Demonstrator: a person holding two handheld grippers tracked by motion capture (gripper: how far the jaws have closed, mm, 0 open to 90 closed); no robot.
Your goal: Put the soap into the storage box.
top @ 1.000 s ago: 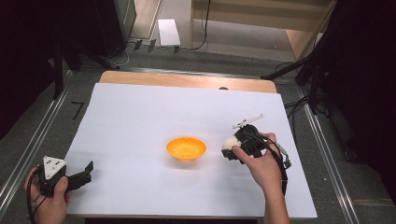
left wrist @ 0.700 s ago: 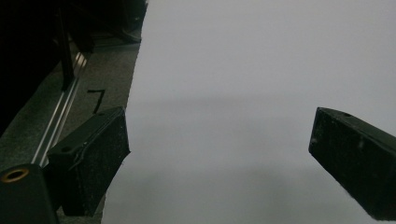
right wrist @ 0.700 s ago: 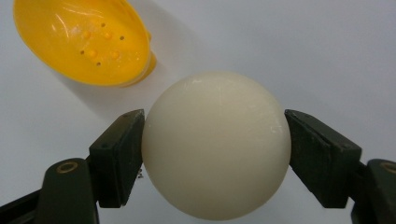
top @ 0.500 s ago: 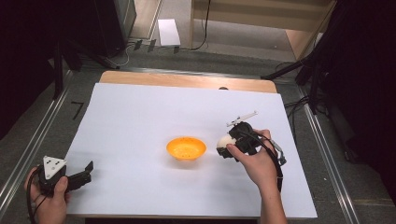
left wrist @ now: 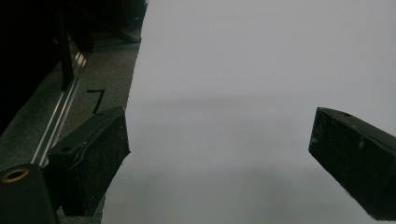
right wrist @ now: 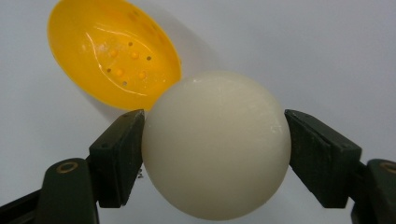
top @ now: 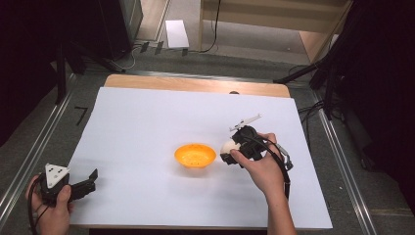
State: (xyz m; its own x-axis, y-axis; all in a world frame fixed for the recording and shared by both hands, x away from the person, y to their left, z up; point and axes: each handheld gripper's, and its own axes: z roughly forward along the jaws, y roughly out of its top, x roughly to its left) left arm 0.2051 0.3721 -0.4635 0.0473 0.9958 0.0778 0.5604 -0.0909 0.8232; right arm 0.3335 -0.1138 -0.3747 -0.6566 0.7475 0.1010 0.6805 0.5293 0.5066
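Left tool (top: 90, 177) sits at the near left edge of the surface (top: 147, 117), jaws wide and empty. Right tool (right wrist: 212, 140) grips a white ball (right wrist: 215, 144) from both sides, just right of the orange bowl (top: 195, 155). Step looks like carrying the ball to the bowl; next move calls for getting over the bowl and releasing. Ball's underside is cut off; whether it touches the surface is unclear.

The ball (right wrist: 216, 144) clamped in the right hand-held gripper (right wrist: 215, 154) looks smooth, cream and faintly waxy, with a dull sheen; just beyond it the bowl (right wrist: 114, 53) is glossy orange plastic, pierced with small holes; the gripper's black pads (right wrist: 119, 156) look matt and grainy; the table (top: 147, 122) beneath carries a matt white sheet, with bare wood at its far edge.
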